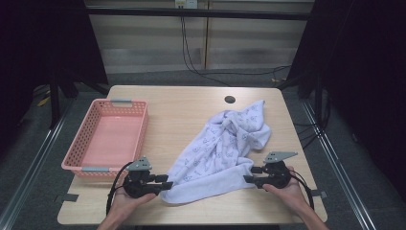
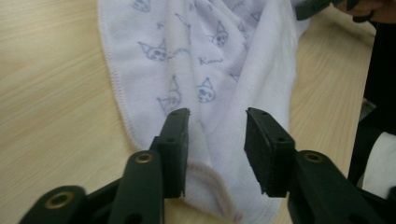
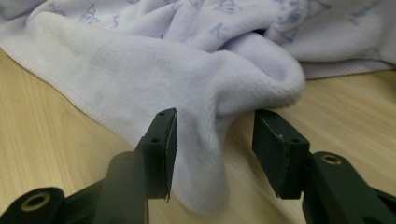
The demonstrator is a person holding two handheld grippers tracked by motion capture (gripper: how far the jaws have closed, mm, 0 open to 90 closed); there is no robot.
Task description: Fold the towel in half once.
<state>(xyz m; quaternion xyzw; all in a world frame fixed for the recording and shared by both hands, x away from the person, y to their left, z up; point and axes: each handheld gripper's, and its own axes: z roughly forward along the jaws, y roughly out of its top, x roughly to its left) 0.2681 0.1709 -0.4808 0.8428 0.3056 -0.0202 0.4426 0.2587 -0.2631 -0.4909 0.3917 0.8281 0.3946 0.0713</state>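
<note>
A pale lilac towel (image 1: pixel 225 143) with small printed cartoon figures lies crumpled across the right half of the wooden table (image 1: pixel 182 105). At its near left corner my left gripper (image 1: pixel 167 182) lies low on the table. In the left gripper view the jaws (image 2: pixel 217 135) stand apart, with the towel's hemmed corner (image 2: pixel 187 56) lying loose between them. My right gripper (image 1: pixel 249 175) is at the near right corner. There too the jaws (image 3: pixel 215 135) are apart, and a soft fold of the towel (image 3: pixel 140 60) droops between the pads without being pinched.
A pink slotted basket (image 1: pixel 143 124) with nothing in it stands at the table's left side. A dark round hole (image 1: pixel 230 99) sits near the far edge. Bare wood lies between basket and towel. The right gripper (image 2: pixel 317 7) shows at the top right of the left gripper view.
</note>
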